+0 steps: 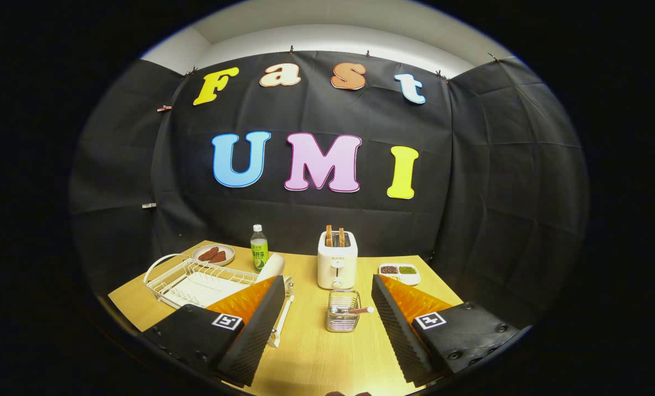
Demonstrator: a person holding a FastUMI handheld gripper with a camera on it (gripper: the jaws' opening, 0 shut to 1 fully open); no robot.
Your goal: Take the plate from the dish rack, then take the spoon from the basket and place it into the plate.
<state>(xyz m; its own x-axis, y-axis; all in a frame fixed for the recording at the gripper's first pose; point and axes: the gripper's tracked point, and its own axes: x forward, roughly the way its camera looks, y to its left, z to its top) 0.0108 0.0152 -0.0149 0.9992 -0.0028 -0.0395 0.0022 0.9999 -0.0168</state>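
My gripper (327, 283) is open, its two fingers spread wide above the wooden table (305, 352), nothing between them. A white wire dish rack (195, 280) stands to the left, partly behind the left finger. A cream plate (272, 267) stands on edge at the rack's right end, just beyond the left fingertip. Between the fingers and a little ahead sits a small wire basket (342, 311). A spoon (352, 310) lies across the basket's top, handle pointing right.
A white toaster (337, 267) with two slices in it stands behind the basket. A green bottle (259, 248) and a plate of sausages (213, 254) stand behind the rack. At the back right lies a white two-part dish (399, 272) of beans.
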